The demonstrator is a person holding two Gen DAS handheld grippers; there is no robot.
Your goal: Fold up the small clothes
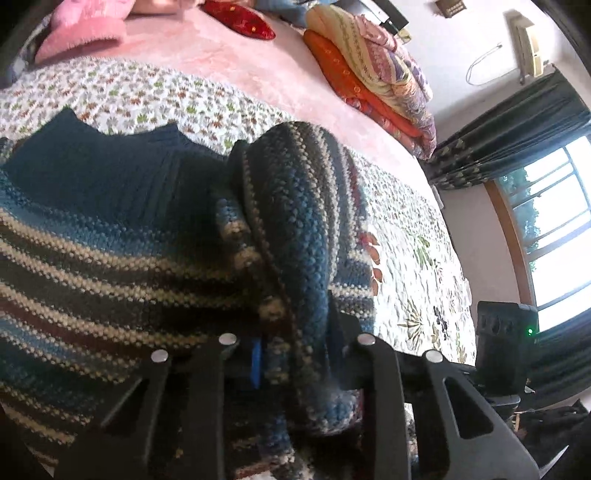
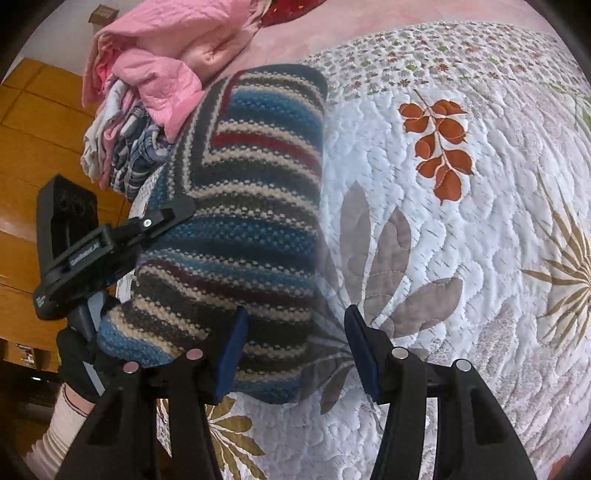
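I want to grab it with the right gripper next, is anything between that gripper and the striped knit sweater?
Nothing visible. The right gripper is open, just above the striped knit sweater, with only the quilt beside it. The left gripper already pinches the sweater's far side.

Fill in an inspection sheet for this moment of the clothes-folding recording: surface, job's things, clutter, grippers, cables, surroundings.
Surface: white quilted bedspread with leaf and flower prints, over a pink sheet.
Job's things: striped knit sweater, partly folded, lying on the bedspread.
Clutter: pile of pink and checked clothes beside the sweater; stacked folded quilts; red cushion; pink pillow.
Grippers: left gripper shut on a fold of the sweater; right gripper open, nothing between its fingers, over the sweater's edge.
Cables: a thin wire on the wall.
Surroundings: window, dark curtains, wooden cupboard.
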